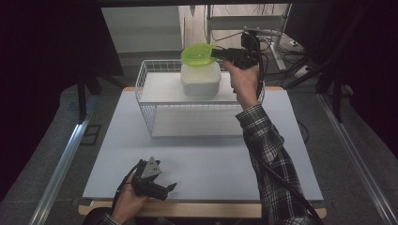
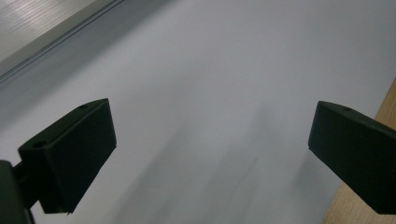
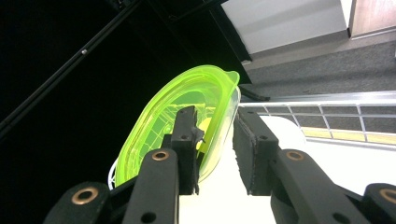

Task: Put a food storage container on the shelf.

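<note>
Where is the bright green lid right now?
In the high view, the green lid is pinched by the right gripper, tilted just above the white container inside the wire basket at the table's far side.

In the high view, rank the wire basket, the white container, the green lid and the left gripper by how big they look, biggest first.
1. wire basket, clearly largest.
2. white container.
3. and 4. green lid and left gripper look alike; the lid is tilted and farther off, the gripper nearer the camera, so no ranking between them.
</note>
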The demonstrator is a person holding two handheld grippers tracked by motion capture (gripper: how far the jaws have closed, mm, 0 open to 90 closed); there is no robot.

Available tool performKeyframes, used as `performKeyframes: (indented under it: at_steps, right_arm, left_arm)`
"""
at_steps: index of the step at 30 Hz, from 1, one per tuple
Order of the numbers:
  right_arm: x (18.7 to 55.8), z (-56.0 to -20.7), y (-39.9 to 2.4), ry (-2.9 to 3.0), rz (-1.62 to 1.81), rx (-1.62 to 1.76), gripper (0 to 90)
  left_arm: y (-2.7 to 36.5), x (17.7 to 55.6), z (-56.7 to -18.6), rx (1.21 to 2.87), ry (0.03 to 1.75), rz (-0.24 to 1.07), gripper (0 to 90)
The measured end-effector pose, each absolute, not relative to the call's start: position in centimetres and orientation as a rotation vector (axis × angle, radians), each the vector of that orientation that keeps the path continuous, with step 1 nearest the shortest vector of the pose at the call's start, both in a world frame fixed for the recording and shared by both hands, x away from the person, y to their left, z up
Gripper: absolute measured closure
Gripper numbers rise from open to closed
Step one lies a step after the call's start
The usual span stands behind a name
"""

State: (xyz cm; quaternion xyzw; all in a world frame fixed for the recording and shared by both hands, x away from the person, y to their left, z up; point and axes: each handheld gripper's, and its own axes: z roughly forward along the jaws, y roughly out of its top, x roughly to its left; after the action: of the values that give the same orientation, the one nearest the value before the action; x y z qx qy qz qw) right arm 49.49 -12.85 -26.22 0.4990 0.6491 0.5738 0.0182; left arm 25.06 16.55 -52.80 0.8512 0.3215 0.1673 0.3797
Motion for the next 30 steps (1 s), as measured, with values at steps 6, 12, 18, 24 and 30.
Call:
performKeyframes:
  at_steps: [6, 12, 18, 24, 30]
  right_arm:
    - [49.7, -26.4, -13.1, 2.015, 1.720, 1.538, 62.1]
    - [49.7, -26.3, -13.0, 2.011, 1.711, 1.503, 46.1]
    - [49.6, -26.0, -13.2, 2.033, 1.714, 1.444, 26.5]
    - [48.9, -26.0, -14.0, 2.054, 1.695, 1.360, 18.0]
    - [47.7, -26.5, -14.7, 2.101, 1.658, 1.286, 12.6]
  left_arm:
    - [16.5, 25.1, -52.8, 2.177, 0.818, 0.428, 0.6]
    - [16.5, 25.1, -52.8, 2.176, 0.820, 0.425, 0.5]
    - [16.4, 25.1, -52.8, 2.177, 0.818, 0.425, 0.6]
    - [16.4, 25.1, -52.8, 2.177, 0.816, 0.428, 0.6]
    - [16.4, 25.1, -52.8, 2.176, 0.821, 0.425, 0.6]
